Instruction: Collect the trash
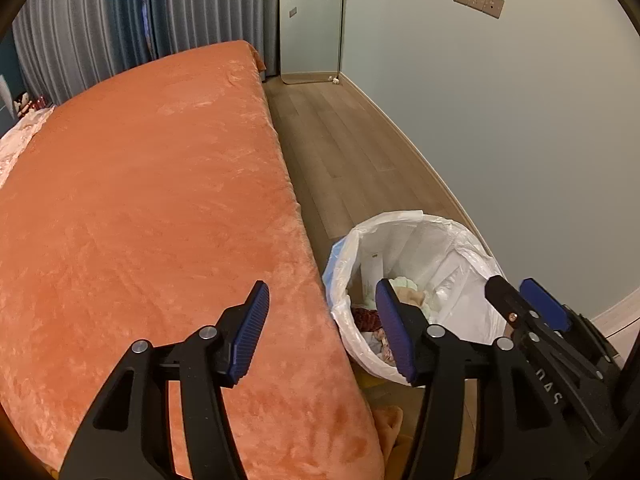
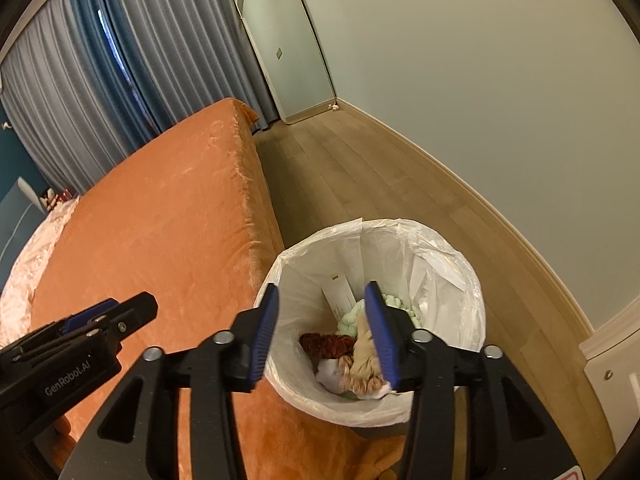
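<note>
A bin lined with a white plastic bag (image 2: pixel 436 248) stands on the floor against the side of the bed. Inside lie a dark red crumpled piece (image 2: pixel 328 344), beige scraps (image 2: pixel 362 364), a pale green wad (image 2: pixel 350 314) and a white paper slip (image 2: pixel 338 286). My right gripper (image 2: pixel 323 292) hangs over the bin's mouth, open, with nothing between its blue pads. My left gripper (image 1: pixel 322 292) is open and empty over the bed's edge, just left of the bin (image 1: pixel 404 236). Each gripper shows in the other's view: the left gripper (image 2: pixel 132 304) and the right gripper (image 1: pixel 512 282).
An orange plush blanket (image 1: pixel 160 200) covers the bed on the left. Wooden floor (image 2: pixel 360 168) runs between the bed and the pale wall. A standing mirror (image 2: pixel 288 40) leans in the far corner by grey and blue curtains (image 2: pixel 100 80). A white fitting (image 2: pixel 612 360) sits at the right.
</note>
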Demonstrator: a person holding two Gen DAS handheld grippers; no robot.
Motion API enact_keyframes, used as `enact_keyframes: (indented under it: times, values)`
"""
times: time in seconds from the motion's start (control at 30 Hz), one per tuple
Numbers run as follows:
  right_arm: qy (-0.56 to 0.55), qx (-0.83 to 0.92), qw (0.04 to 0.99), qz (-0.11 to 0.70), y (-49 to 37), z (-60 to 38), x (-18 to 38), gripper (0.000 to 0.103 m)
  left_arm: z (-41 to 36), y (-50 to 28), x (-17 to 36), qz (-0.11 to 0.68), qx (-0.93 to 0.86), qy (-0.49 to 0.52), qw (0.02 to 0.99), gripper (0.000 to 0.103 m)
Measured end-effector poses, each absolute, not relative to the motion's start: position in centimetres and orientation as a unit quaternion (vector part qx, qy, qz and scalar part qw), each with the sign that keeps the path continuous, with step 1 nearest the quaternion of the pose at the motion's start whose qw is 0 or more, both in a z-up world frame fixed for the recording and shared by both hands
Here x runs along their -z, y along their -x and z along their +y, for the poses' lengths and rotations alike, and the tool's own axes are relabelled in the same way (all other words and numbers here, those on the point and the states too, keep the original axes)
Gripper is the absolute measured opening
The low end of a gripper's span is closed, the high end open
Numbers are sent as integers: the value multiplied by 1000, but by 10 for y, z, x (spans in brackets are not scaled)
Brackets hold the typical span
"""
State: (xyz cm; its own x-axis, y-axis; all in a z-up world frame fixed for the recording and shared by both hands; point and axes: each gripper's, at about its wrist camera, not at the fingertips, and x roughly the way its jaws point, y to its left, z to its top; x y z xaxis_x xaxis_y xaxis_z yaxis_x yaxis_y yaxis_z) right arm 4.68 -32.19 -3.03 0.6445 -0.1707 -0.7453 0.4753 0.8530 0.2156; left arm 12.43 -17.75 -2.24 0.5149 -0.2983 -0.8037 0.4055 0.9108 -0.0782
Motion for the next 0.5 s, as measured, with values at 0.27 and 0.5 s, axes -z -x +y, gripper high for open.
enact_keyframes:
  times: [0.27,0.5]
  values:
    - [-167,188,887,388,-34,-303,17,62,-158,-110,25,445,181,-69,874,60]
    - [-139,190,885,401,-21,-284,12,67,-141,-96,31,451,163,-81,874,68]
